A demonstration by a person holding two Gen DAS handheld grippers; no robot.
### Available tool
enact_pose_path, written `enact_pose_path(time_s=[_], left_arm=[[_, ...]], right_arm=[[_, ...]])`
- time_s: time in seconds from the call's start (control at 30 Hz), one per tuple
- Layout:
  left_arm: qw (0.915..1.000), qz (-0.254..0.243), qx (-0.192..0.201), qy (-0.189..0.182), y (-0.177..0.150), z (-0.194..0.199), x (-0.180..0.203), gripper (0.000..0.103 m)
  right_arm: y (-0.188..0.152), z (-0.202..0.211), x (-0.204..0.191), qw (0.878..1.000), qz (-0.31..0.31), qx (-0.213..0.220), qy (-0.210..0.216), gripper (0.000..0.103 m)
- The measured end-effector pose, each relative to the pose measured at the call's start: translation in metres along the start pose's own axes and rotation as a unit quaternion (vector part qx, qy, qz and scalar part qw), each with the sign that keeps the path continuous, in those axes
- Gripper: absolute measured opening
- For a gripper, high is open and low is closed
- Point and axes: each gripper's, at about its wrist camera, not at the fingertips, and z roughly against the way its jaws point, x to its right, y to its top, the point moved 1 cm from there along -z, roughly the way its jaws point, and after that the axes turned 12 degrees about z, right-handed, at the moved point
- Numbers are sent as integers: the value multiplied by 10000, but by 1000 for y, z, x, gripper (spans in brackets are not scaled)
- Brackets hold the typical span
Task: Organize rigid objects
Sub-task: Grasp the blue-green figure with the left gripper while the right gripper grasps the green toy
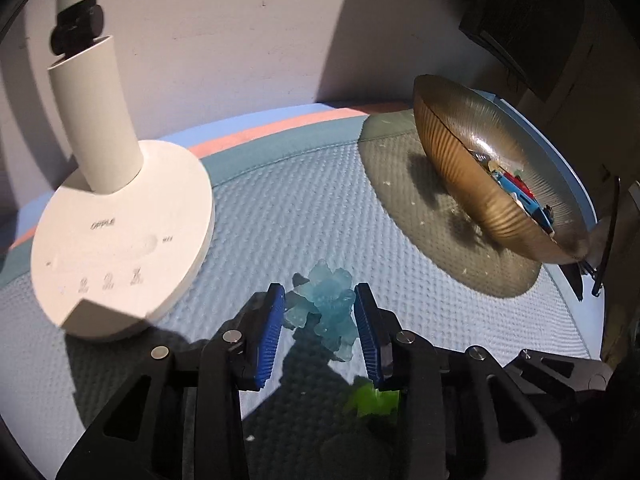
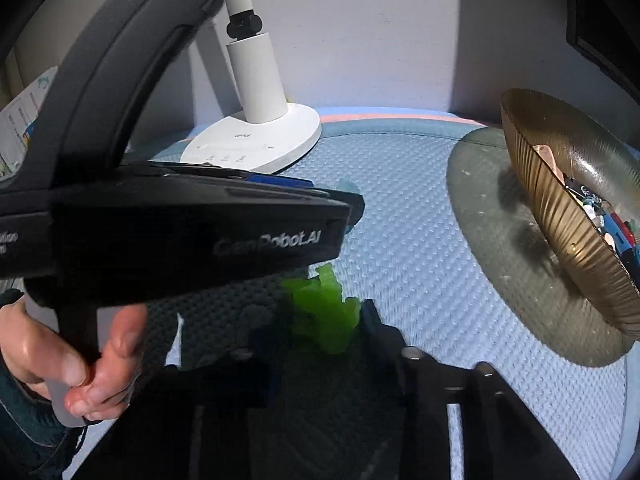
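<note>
Holding small coloured toys (image 1: 520, 192), the ribbed golden bowl (image 1: 472, 184) sits beyond hand-held grippers clamping blue (image 1: 326, 312) and green (image 2: 324, 312) figures.

My tabletop (image 1: 280, 208) wears a pale blue waffle-textured mat with teal, pink and blue bands along its far edge. On its far left stands a white lamp base (image 1: 120, 240). To the right lies a round grey-green pad (image 1: 404, 184), and a ribbed gold bowl (image 1: 480, 184) sits on it. Near me lie a translucent blue toy (image 1: 328, 308) and, nearer, a green toy (image 2: 324, 312).
</note>
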Motion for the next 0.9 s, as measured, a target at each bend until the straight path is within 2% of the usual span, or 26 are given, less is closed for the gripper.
enact_pose_path(time_s=[0.13,0.23,0.3,0.37,0.53,0.7,0.73,0.77,0.8,0.83,0.9], left_arm=[[9999,69,83,40,-14,27,-9,32],[9998,198,95,-12,-30,52,-23,32],[9995,271,147,-56,-48,72,-32,32],[9992,345,180,-96,-67,88,-38,32],[9988,447,193,89,-115,101,-42,33],[9981,445,270,321,-138,98,-43,34],[9980,466,309,307,-141,100,-44,34],[9978,521,308,266,-142,102,-46,36],[9977,569,298,222,-143,103,-47,46],[9975,633,268,163,-144,103,-50,49],[9972,681,297,34,-150,105,-54,53]], right_arm=[[-11,20,0,9999,-79,115,55,32],[-28,53,4,9995,-59,324,-24,32],[-38,69,10,9991,-145,373,129,32],[-52,79,20,9972,-374,387,520,32],[-79,78,25,9951,-783,260,542,32],[-95,72,19,9965,-715,237,367,32],[-97,75,20,9960,-729,259,447,33],[-98,77,22,9960,-711,267,464,35],[-98,80,22,9965,-667,256,429,42],[-99,82,22,9974,-610,234,314,55],[-103,87,23,9984,-519,202,27,64]])
